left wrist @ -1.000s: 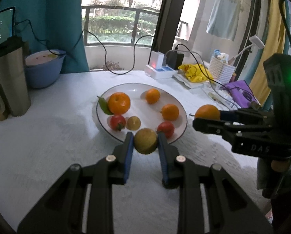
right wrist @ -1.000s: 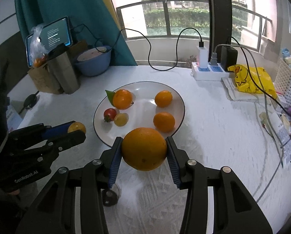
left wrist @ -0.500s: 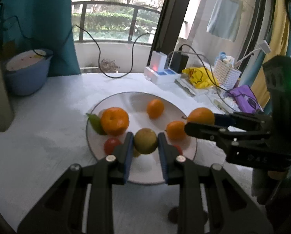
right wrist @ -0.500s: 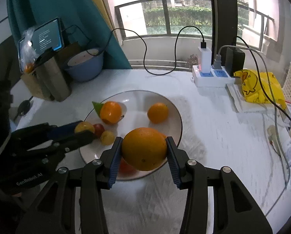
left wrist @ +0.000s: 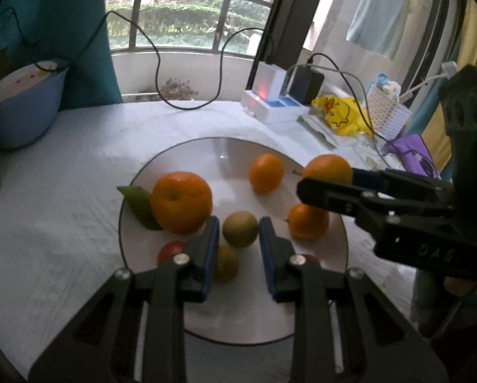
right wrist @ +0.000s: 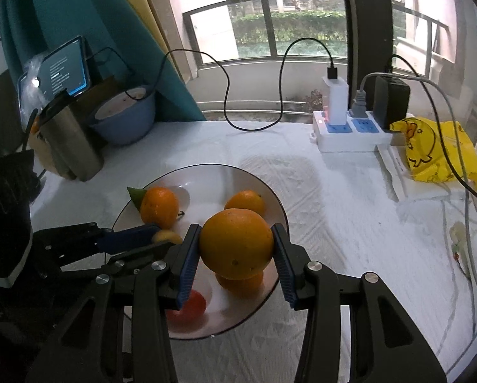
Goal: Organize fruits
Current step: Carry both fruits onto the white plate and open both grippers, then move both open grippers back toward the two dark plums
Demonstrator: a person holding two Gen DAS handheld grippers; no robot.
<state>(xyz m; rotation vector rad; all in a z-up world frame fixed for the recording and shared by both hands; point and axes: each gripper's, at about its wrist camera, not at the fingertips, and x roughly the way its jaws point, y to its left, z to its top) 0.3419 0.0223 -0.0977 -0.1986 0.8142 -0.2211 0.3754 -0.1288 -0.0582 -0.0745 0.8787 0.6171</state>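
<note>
Tomato (right wrist: pixel 187 311) on plate (right wrist: pixel 278 210) half hidden behind R gripper (right wrist: pixel 236 252) fingers (right wrist: pixel 187 266).

L tongs (left wrist: pixel 239 236) grip green-yellow fruit (left wrist: pixel 240 229) over plate (left wrist: pixel 187 153).

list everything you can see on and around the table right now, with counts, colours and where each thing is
plate: 1, white with dark rim, middle of the table
oranges on plate: 3, orange, one at left with a green leaf, two at right
red fruits: 2, red, near edge of plate
yellow-green fruit on plate: 1, below the left tongs
bowl: 1, blue, far left
metal jug: 1, silver, beside the bowl
tablet: 1, lit screen, behind the jug
power strip: 1, white and blue, far right
duck bag: 1, yellow, right
left tongs: black, shut on a yellow-green fruit
right tongs: black, shut on a large orange
</note>
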